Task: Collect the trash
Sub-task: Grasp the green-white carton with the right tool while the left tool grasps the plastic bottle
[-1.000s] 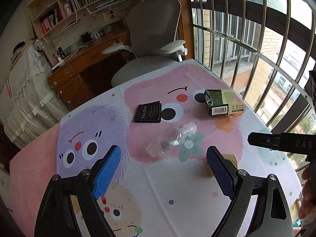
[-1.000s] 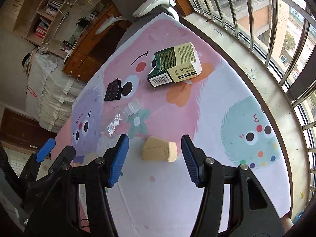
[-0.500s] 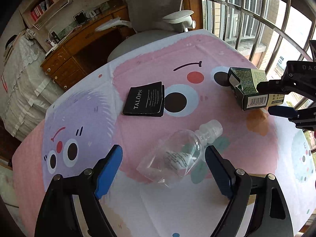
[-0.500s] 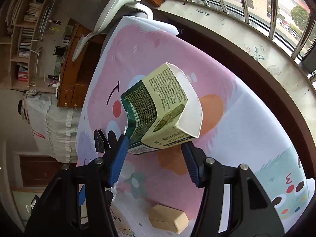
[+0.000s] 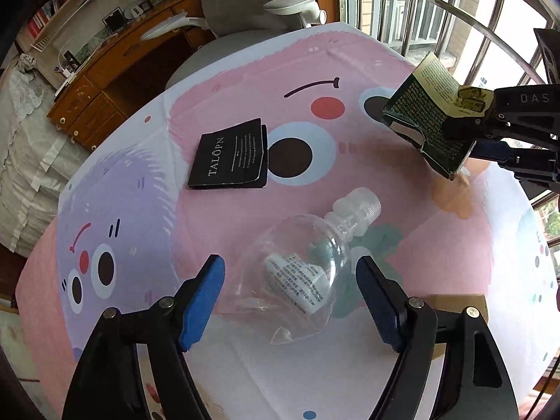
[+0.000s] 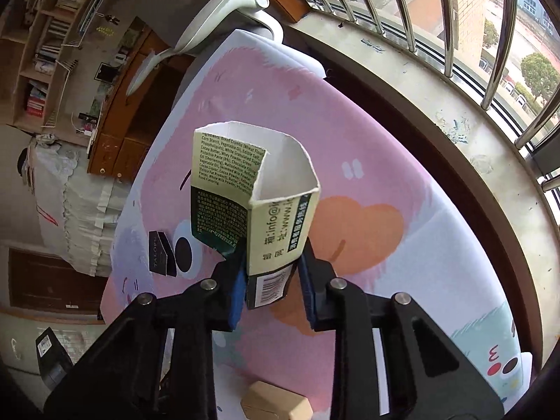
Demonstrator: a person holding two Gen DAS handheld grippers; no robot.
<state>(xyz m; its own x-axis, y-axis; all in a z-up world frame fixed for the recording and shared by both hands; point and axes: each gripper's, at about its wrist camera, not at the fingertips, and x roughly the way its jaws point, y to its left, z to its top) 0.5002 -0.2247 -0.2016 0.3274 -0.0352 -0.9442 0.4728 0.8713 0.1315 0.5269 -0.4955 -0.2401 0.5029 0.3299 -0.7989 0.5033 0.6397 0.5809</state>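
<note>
Lifted carton (image 6: pixel 252 206) now upright, open end up; right gripper (image 6: pixel 269 276) jaws clamp it | left gripper (image 5: pixel 290 287) jaws open

The left hand-held gripper (image 5: pixel 290 281) is spread wide, with its two blue-padded fingers (image 5: pixel 201 302) well apart and pointing forward and downward. Nothing is between its pads in contact with them. The right hand-held gripper (image 6: pixel 271 278) is closed tight, its blue pads (image 6: pixel 237 285) pressing from both sides on what it holds, and it is lifted and angled forward. In the left wrist view, the right hand-held gripper reaches in from the right edge, with its black fingers lying almost horizontal.
</note>
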